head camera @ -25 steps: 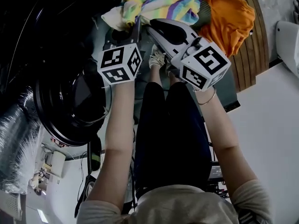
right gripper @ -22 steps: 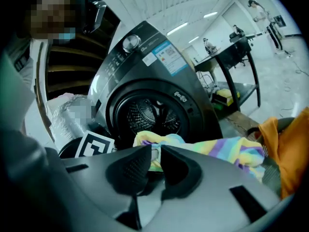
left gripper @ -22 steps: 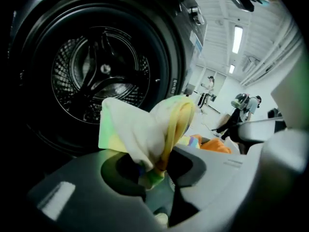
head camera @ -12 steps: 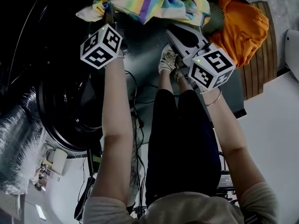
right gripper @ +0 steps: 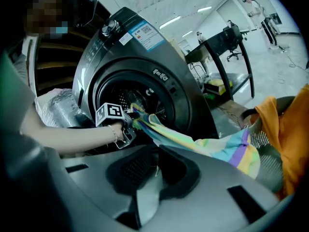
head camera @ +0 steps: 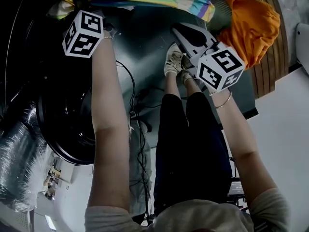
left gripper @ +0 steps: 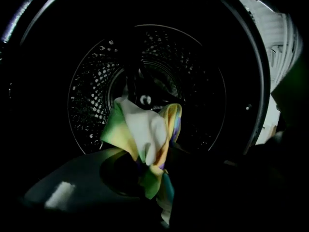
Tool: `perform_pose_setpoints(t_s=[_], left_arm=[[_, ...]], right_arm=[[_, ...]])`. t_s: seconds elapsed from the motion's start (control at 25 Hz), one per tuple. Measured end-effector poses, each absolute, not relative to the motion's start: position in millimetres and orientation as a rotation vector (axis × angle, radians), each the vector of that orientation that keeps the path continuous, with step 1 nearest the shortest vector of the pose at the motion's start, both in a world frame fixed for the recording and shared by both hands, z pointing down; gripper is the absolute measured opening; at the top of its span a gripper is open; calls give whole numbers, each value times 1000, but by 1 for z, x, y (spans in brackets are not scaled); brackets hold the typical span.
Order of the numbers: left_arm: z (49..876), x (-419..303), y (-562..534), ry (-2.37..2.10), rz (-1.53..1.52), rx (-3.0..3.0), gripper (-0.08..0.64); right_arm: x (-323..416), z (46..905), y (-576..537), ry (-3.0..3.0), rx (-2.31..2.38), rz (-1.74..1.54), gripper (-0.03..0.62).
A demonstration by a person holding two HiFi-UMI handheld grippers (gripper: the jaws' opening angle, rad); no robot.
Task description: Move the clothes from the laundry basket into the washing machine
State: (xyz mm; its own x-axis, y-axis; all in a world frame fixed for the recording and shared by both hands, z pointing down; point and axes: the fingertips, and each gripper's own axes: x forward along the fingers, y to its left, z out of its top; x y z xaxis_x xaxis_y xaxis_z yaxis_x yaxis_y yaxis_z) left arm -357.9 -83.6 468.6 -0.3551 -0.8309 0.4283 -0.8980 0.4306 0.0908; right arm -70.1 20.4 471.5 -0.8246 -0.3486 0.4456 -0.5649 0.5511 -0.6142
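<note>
Open workshop hall with strip lights behind the washing machine. Step in hand: loading. Your left gripper pinches the striped cloth right at the machine's mouth. The bunched end faces the drum and the tail trails away from the machine to the laundry basket. Your right gripper is pressed together and empty, back from the machine. Next: reach deeper, drag the tail in, then release. The drum looks bare, though it's dark. An orange garment lies in the basket.
</note>
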Motion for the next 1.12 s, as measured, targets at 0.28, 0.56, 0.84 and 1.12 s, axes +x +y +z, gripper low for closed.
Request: perform_pose_setpoints(t_s=[0.28,0.56,0.84,1.12], left_arm=[[492,-347,-108,-2154,26,1521,256],[531,-320,-100,-1905,129,1506,397],[559,-251,-50,-1729,211,1535,425],[611,-229,-57,-1724,356,1501,422]], right_arm=[[-64,476,37,-2474,793,1206,23],[-63,480,61,-2446,767,1260,23],[-55,485,67,-2415,799,1288,23],[-45,492,59,-2410,826,1269,23]])
